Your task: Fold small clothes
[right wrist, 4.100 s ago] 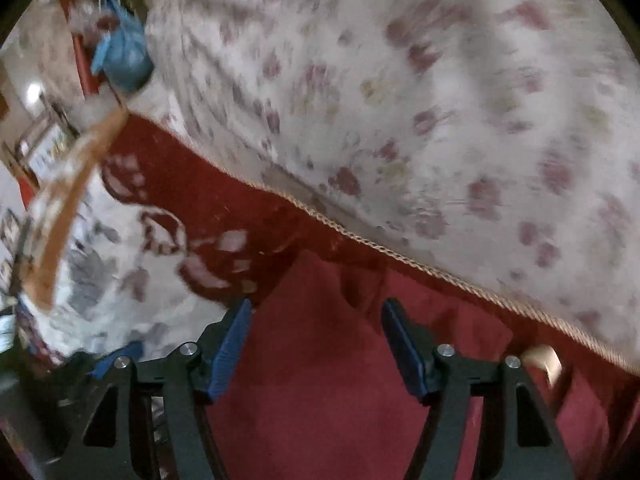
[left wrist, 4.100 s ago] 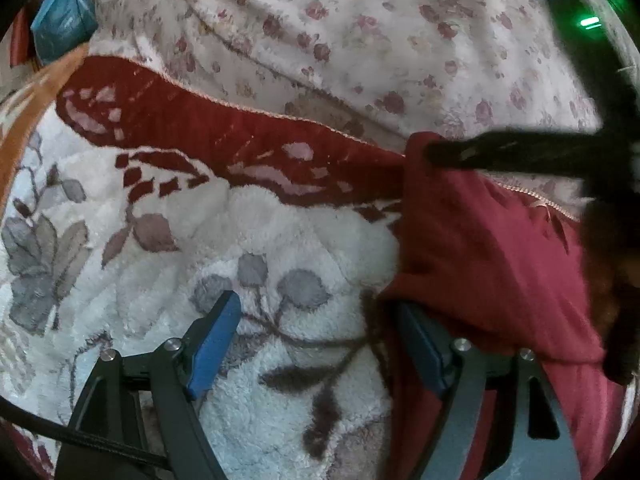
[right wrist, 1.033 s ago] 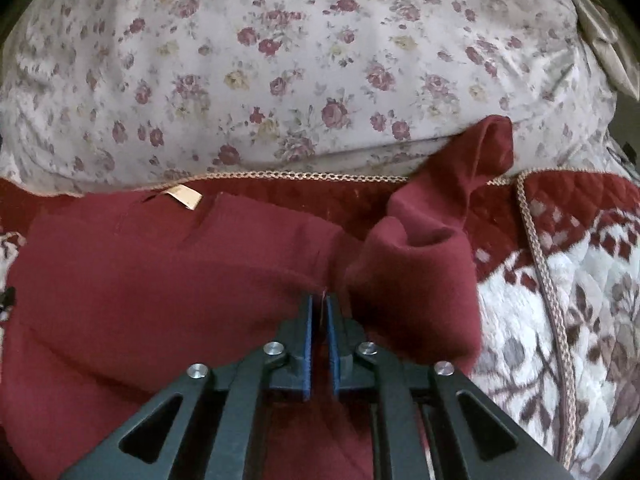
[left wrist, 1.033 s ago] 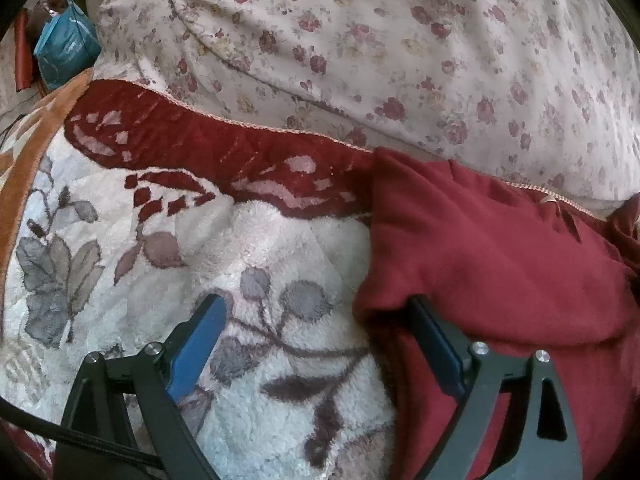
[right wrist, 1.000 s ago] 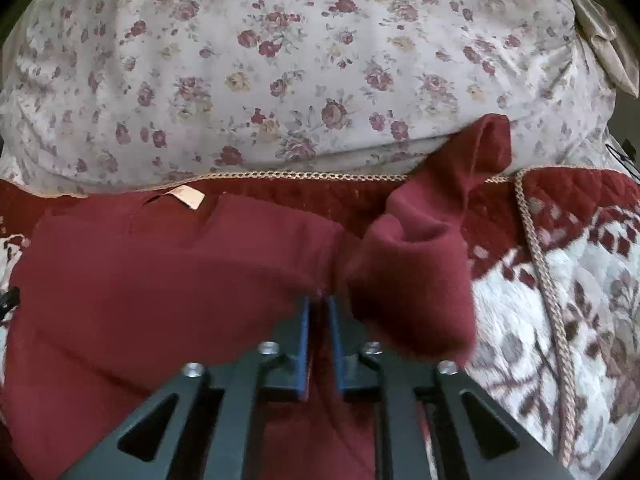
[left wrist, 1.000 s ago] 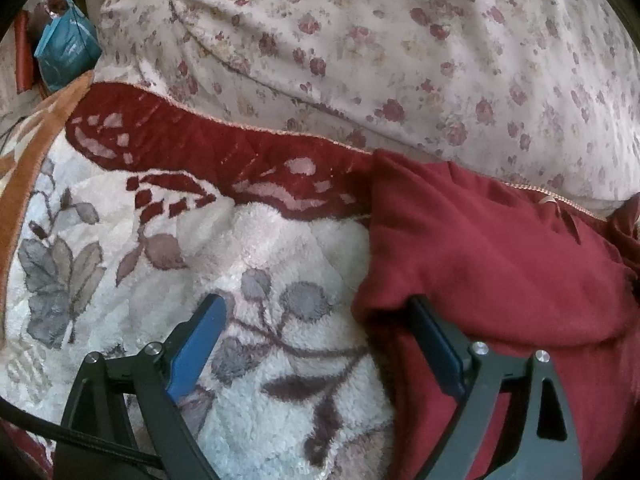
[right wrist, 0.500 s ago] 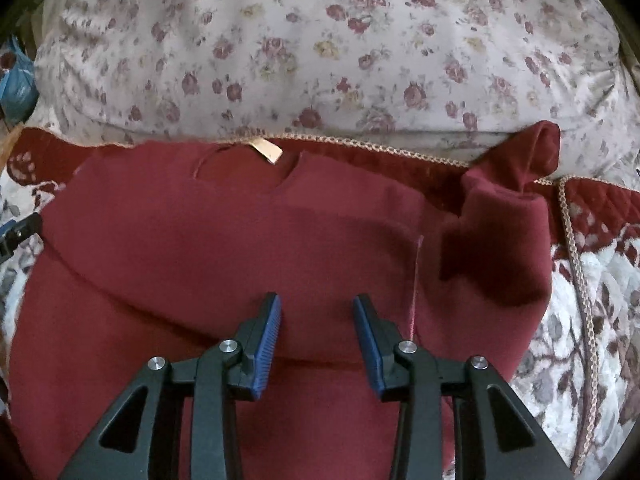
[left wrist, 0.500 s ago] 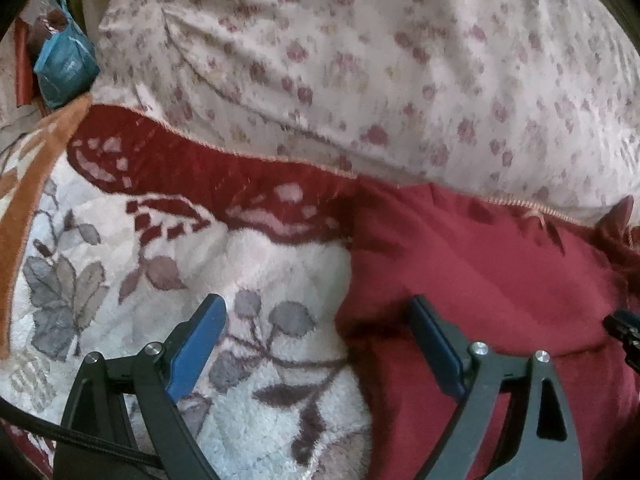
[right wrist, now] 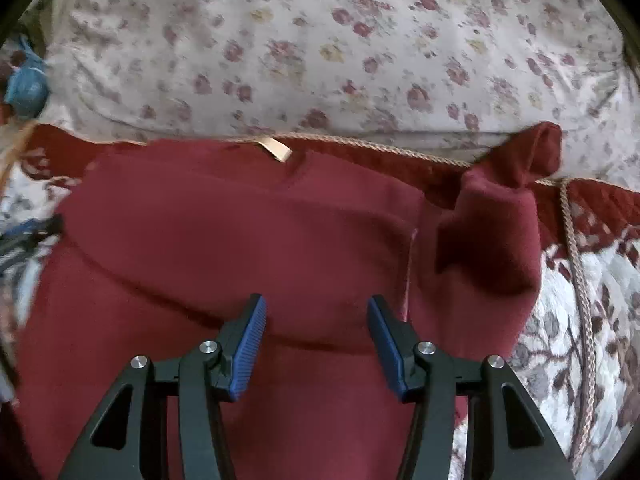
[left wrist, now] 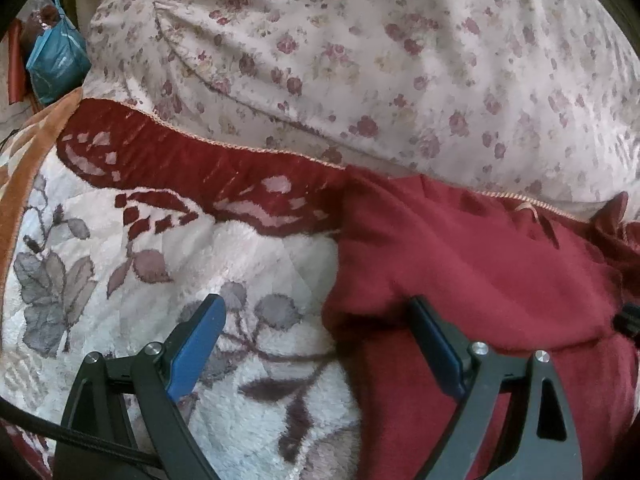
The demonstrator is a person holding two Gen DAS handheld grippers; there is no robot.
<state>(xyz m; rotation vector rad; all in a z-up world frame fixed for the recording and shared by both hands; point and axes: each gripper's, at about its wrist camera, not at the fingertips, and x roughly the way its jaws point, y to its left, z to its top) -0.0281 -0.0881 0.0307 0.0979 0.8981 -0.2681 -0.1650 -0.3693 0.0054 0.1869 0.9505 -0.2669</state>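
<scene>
Both grippers hover empty over the dark red fleece sweater [right wrist: 248, 248] — right gripper [right wrist: 316, 332] just opening, left gripper [left wrist: 316, 344] wide at its edge. Best next: catch the bunched sleeve [right wrist: 496, 224] beside the sweater's body, lay it flat.

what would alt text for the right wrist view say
The right gripper, jaws open and just widening, hovers over a dark red top spread on a floral blanket. A beige neck label faces a flowered pillow; one sleeve lies bunched.
</scene>
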